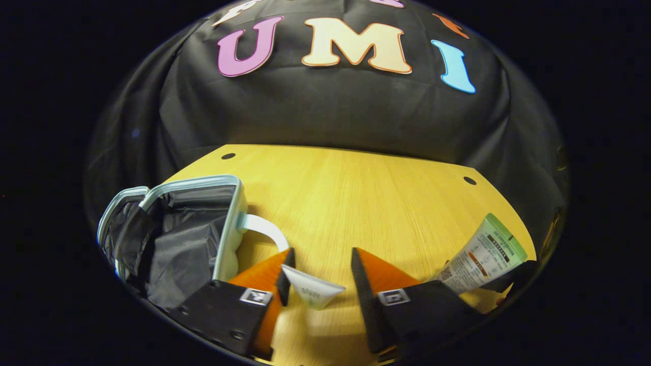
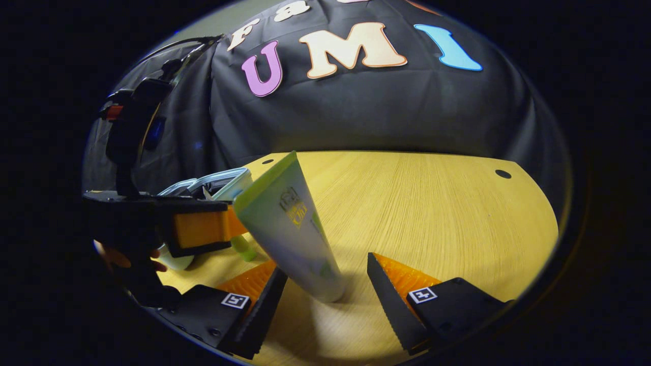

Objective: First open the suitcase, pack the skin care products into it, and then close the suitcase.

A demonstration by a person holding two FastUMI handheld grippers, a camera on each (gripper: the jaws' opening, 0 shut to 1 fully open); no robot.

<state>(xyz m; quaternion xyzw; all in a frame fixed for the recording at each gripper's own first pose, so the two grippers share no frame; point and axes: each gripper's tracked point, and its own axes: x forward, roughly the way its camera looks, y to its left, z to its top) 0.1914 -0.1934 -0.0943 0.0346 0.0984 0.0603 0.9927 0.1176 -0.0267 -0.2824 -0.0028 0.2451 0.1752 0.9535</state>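
A small pale-blue suitcase lies open at the left, showing its black lining and a white handle. A white tube sits between the fingers of my left gripper. It touches the left finger and a gap separates it from the right one, so the jaws are open. A green-and-white tube stands tilted on the table between the wide-open fingers of my right gripper, closer to the left finger. The same tube appears at the right of the left gripper view.
The wooden table stretches bare to the right and back, with small round holes near its far corners. In the right gripper view, the left gripper and the hand holding it are close on the left, in front of the suitcase.
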